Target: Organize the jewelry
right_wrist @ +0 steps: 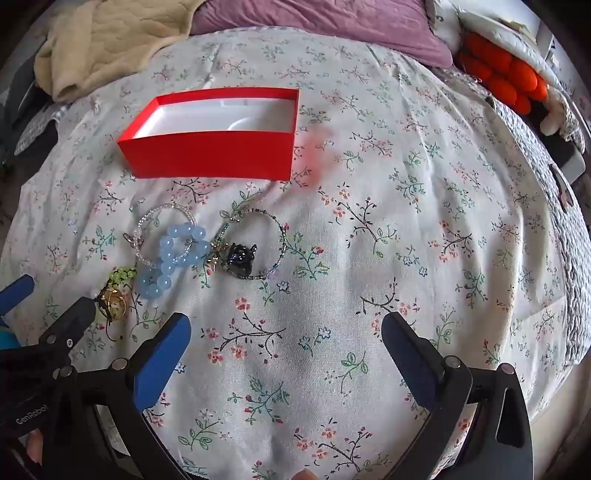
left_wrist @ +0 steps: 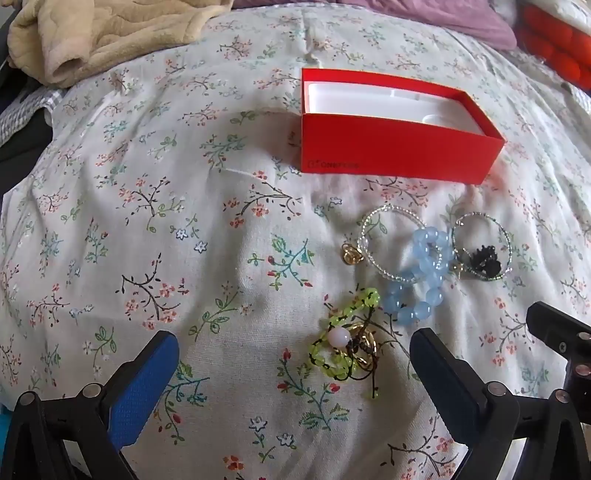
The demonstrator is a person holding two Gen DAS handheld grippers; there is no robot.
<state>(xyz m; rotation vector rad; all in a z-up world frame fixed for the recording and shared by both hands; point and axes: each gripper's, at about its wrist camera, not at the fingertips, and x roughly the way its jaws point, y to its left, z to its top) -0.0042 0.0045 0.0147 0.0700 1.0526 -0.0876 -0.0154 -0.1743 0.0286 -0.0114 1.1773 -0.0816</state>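
A red box (left_wrist: 399, 155) with a white liner stands open on the floral bedsheet; it also shows in the right wrist view (right_wrist: 210, 157). In front of it lies jewelry: a blue bead bracelet (left_wrist: 424, 273) (right_wrist: 173, 254), a clear bead bracelet (left_wrist: 373, 229), a dark bead bracelet with a black charm (left_wrist: 484, 258) (right_wrist: 242, 258), a small gold piece (left_wrist: 351, 254), and a green bead bracelet with gold rings (left_wrist: 347, 343) (right_wrist: 114, 295). My left gripper (left_wrist: 295, 354) is open just short of the green bracelet. My right gripper (right_wrist: 286, 339) is open and empty over bare sheet.
A beige blanket (left_wrist: 96, 37) lies at the far left. A purple pillow (right_wrist: 325, 26) sits at the head of the bed. An orange padded item (right_wrist: 506, 74) is at the far right. The bed's edge drops off on the right.
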